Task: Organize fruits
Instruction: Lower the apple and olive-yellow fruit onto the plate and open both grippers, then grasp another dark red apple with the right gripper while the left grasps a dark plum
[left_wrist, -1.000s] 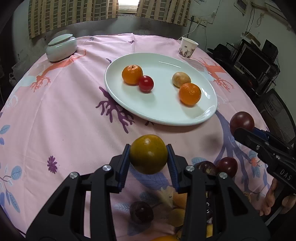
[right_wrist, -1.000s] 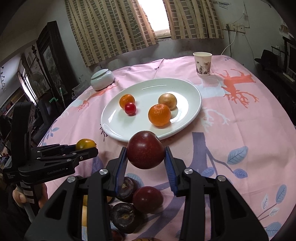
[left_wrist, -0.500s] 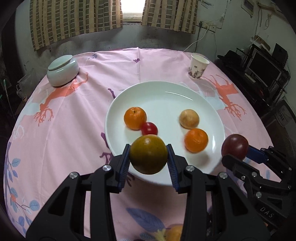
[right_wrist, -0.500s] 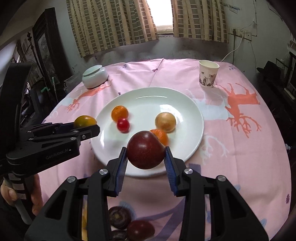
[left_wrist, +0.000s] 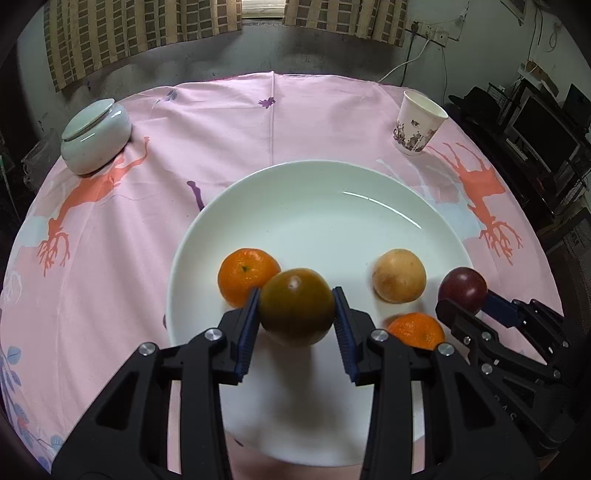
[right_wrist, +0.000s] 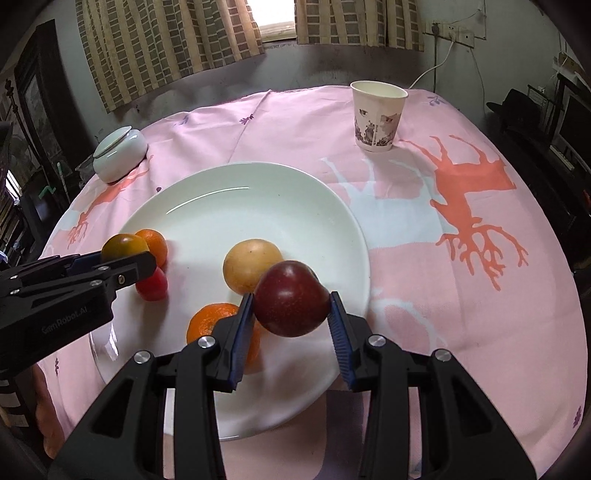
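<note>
My left gripper (left_wrist: 296, 308) is shut on a green-orange citrus fruit (left_wrist: 296, 306) and holds it above the near part of the white plate (left_wrist: 332, 206). My right gripper (right_wrist: 291, 301) is shut on a dark red plum (right_wrist: 291, 298) above the plate's right side (right_wrist: 258, 206). On the plate lie two oranges (left_wrist: 247, 277) (left_wrist: 417, 330), a yellow fruit (left_wrist: 399, 280) and a small red fruit (right_wrist: 152, 285), which is hidden in the left wrist view. The plum also shows in the left wrist view (left_wrist: 462, 290), and the citrus in the right wrist view (right_wrist: 123, 247).
A paper cup (left_wrist: 419, 123) stands at the back right of the pink tablecloth (left_wrist: 221, 122). A white lidded pot (left_wrist: 96, 136) sits at the back left. Dark furniture and screens stand past the table's right edge.
Both grippers have moved forward from the near edge of the table to over the plate, each still holding its fruit. The loose fruits near the table's front have dropped out of view.
</note>
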